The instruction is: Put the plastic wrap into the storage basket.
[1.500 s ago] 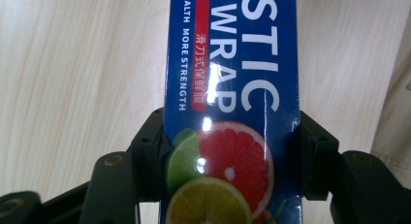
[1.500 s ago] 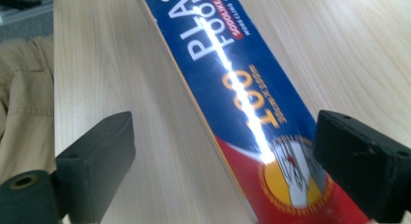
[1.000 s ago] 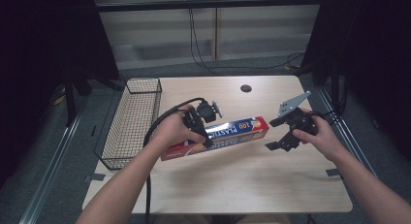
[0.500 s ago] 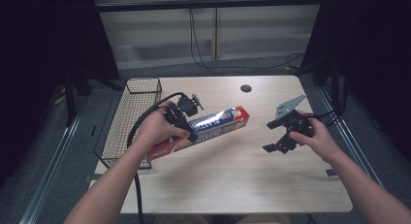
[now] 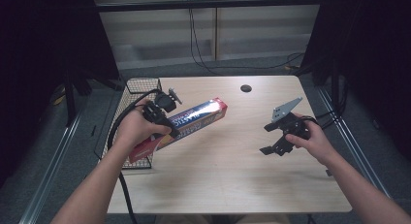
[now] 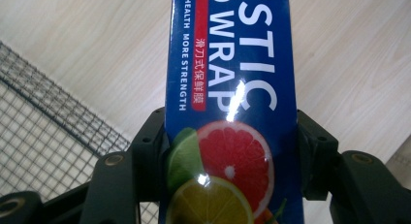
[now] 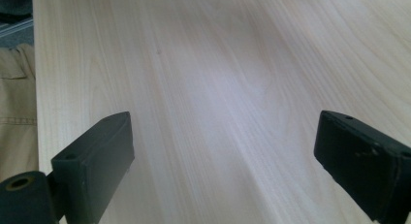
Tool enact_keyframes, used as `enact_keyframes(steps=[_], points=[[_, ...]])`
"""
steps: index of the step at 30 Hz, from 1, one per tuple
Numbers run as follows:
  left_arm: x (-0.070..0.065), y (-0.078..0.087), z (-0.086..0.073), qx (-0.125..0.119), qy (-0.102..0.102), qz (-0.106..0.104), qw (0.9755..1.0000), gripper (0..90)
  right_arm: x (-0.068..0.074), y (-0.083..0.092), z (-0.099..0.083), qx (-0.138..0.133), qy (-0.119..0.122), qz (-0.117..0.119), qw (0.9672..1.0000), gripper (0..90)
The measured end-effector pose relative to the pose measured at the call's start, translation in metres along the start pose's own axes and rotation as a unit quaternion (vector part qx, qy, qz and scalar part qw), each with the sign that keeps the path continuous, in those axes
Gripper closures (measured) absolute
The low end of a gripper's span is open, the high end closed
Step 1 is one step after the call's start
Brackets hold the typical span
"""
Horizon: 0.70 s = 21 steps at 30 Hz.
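Note:
A long blue and red plastic wrap box (image 5: 194, 121) is held slanted above the table's left side, its near end over the wire basket (image 5: 140, 86). My left gripper (image 5: 162, 118) is shut on the box, a jaw pressing each long side; in the left gripper view the box (image 6: 230, 88) runs up between both jaws, showing citrus fruit and white lettering. My right gripper (image 5: 272, 138) hovers over the right part of the table, open, with bare wood between its fingers (image 7: 97, 161).
The black wire basket (image 6: 43, 136) stands at the table's left edge. A dark round hole (image 5: 245, 88) sits near the table's (image 5: 228, 175) far edge. Cables trail from both grippers. Dark curtains flank both sides.
My left gripper has carried the box leftward and a little up, from the table's middle toward the basket. The right gripper has stayed about where it was, open.

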<state>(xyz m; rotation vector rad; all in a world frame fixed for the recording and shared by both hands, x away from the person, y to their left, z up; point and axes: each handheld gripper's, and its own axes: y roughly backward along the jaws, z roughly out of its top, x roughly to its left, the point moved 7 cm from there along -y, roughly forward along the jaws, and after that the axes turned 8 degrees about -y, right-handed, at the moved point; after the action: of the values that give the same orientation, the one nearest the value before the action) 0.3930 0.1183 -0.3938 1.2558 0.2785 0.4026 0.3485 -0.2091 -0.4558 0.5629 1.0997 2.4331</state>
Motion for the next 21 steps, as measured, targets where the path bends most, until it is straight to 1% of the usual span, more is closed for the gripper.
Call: enact_keyframes(steps=[1, 3, 5, 7, 8, 9, 10, 11, 12, 13, 14, 15, 16, 17, 18, 20, 21], points=[[0.002, 0.001, -0.002, -0.002, 0.005, 0.005, 1.0000, 42.4, 0.000, 0.000, 0.000, 0.000, -0.001, -0.003, 1.0000, 6.9], [0.005, 0.005, -0.006, -0.007, 0.015, 0.007, 0.9998, 42.4, 0.000, -0.001, 0.000, -0.001, 0.003, -0.001, 1.0000, 6.9], [0.008, 0.007, -0.010, -0.016, 0.028, 0.003, 0.9995, 42.4, 0.000, -0.001, 0.000, -0.002, 0.004, 0.000, 1.0000, 6.9], [0.011, 0.010, -0.014, -0.015, 0.037, 0.010, 0.9992, 42.3, 0.000, -0.001, 0.001, -0.002, 0.002, -0.002, 1.0000, 6.9], [0.013, 0.011, -0.018, -0.016, 0.046, 0.014, 0.9987, 42.3, 0.000, -0.001, 0.001, -0.002, 0.002, -0.001, 1.0000, 6.9], [0.015, 0.013, -0.020, -0.016, 0.050, 0.019, 0.9985, 42.3, 0.000, -0.001, 0.001, -0.002, -0.001, -0.001, 1.0000, 6.9], [0.016, 0.014, -0.023, -0.020, 0.059, 0.016, 0.9980, 42.3, 0.000, -0.001, 0.001, -0.004, -0.001, -0.002, 1.0000, 6.9], [0.018, 0.015, -0.025, -0.024, 0.066, 0.019, 0.9974, 42.3, 0.000, -0.001, 0.001, -0.005, 0.000, 0.000, 1.0000, 6.9], [0.019, 0.016, -0.027, -0.023, 0.072, 0.017, 0.9970, 42.2, 0.000, -0.001, 0.001, -0.006, 0.003, -0.005, 1.0000, 6.9], [0.021, 0.016, -0.029, -0.030, 0.080, 0.020, 0.9961, 42.2, 0.000, -0.001, 0.001, -0.006, 0.003, -0.005, 1.0000, 6.9], [0.023, 0.016, -0.032, -0.029, 0.086, 0.026, 0.9955, 42.2, 0.000, -0.001, 0.001, -0.006, 0.004, -0.002, 1.0000, 6.9], [0.024, 0.018, -0.034, -0.023, 0.087, 0.026, 0.9956, 42.2, 0.001, -0.001, 0.001, -0.006, 0.002, -0.001, 1.0000, 6.9], [0.025, 0.019, -0.036, -0.027, 0.094, 0.031, 0.9948, 42.2, 0.001, 0.000, 0.000, -0.006, 0.001, -0.003, 1.0000, 6.9], [0.026, 0.020, -0.038, -0.026, 0.100, 0.029, 0.9943, 42.2, 0.002, 0.000, -0.001, -0.005, 0.000, -0.004, 1.0000, 6.9], [0.027, 0.020, -0.039, -0.033, 0.113, 0.034, 0.9925, 42.2, 0.002, 0.000, -0.001, -0.005, 0.000, -0.004, 1.0000, 6.9], [0.029, 0.023, -0.043, -0.032, 0.125, 0.036, 0.9910, 42.2, 0.000, 0.001, -0.001, -0.006, 0.004, -0.006, 1.0000, 6.9], [0.031, 0.024, -0.045, -0.038, 0.131, 0.040, 0.9898, 42.2, 0.000, 0.001, 0.000, -0.008, 0.002, -0.005, 1.0000, 6.9]])
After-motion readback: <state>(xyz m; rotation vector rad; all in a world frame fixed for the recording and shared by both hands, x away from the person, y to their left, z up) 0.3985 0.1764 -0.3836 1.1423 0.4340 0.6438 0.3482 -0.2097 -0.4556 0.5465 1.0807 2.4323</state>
